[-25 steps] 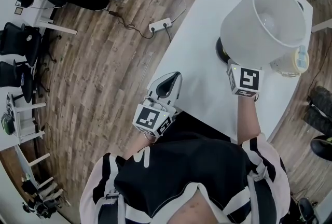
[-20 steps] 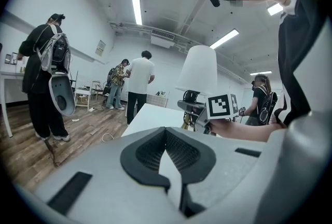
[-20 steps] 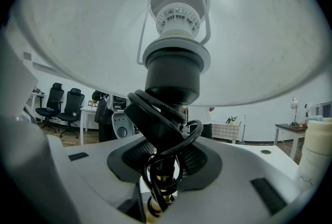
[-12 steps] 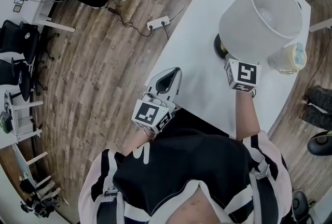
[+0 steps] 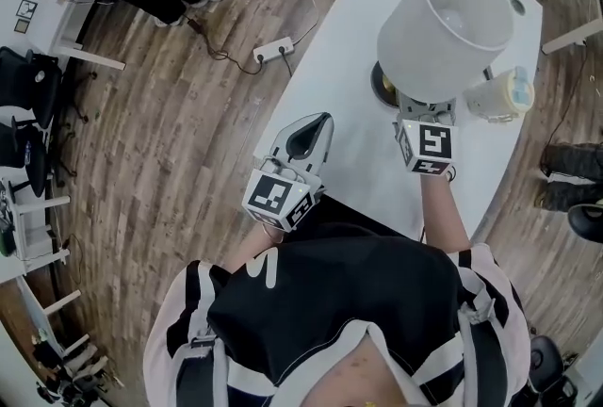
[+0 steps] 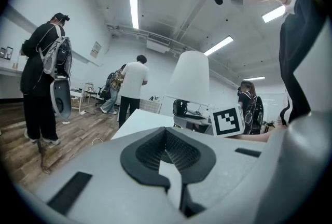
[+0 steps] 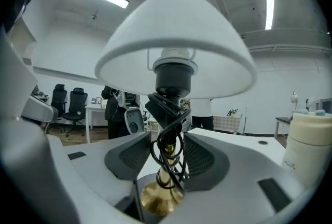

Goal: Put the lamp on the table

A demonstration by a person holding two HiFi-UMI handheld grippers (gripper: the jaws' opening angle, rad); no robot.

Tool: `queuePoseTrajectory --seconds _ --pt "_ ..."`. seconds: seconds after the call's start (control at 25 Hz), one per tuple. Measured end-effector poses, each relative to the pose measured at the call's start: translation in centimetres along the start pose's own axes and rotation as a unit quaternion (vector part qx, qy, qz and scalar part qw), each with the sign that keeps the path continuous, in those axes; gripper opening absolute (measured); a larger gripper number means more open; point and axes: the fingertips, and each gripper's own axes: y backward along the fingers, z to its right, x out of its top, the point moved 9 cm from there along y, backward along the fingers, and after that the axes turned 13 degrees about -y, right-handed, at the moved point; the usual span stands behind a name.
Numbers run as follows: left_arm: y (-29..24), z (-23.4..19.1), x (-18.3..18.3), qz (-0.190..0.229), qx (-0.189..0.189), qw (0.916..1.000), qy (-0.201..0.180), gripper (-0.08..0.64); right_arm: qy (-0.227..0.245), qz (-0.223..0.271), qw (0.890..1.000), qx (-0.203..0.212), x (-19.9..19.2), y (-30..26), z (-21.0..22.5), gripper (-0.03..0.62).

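The lamp has a white shade [image 5: 443, 19] and a dark round base [image 5: 380, 85], and it stands upright on the white table [image 5: 349, 113]. My right gripper [image 5: 415, 105] reaches in under the shade from the near side. In the right gripper view its jaws [image 7: 168, 158] are opening. The brass stem with black cord wound round it [image 7: 167, 166] stands between the pads, and a gap shows on each side. My left gripper [image 5: 303, 134] hovers at the table's near left edge. It is shut with nothing in it, and it looks the same in its own view [image 6: 167, 153].
A white jar with a pale lid [image 5: 499, 96] stands just right of the lamp. A power strip [image 5: 270, 50] and cables lie on the wood floor to the left. Several people [image 6: 44, 83] stand beyond the table. Shoes [image 5: 570, 179] are at the right.
The lamp and right gripper sit a little further left in the head view. The lamp stays upright on the table. The left gripper has edged up toward the table edge.
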Motion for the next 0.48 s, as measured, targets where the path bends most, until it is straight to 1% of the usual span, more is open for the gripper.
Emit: queuePoseTrajectory --seconds 0.24,0.48 --pt "-2.1 0.9 1.2 0.017 -0.031 0.9993 -0.010 0.002 -0.005 -0.029 1.000 0.001 -1.2 3.1 0.1 0.183" --pt "-3.8 2.1 2.6 0.033 -0.069 0.9970 -0.013 0.002 -0.018 -0.036 0.999 -0.020 -0.7 6.5 0.4 0.183"
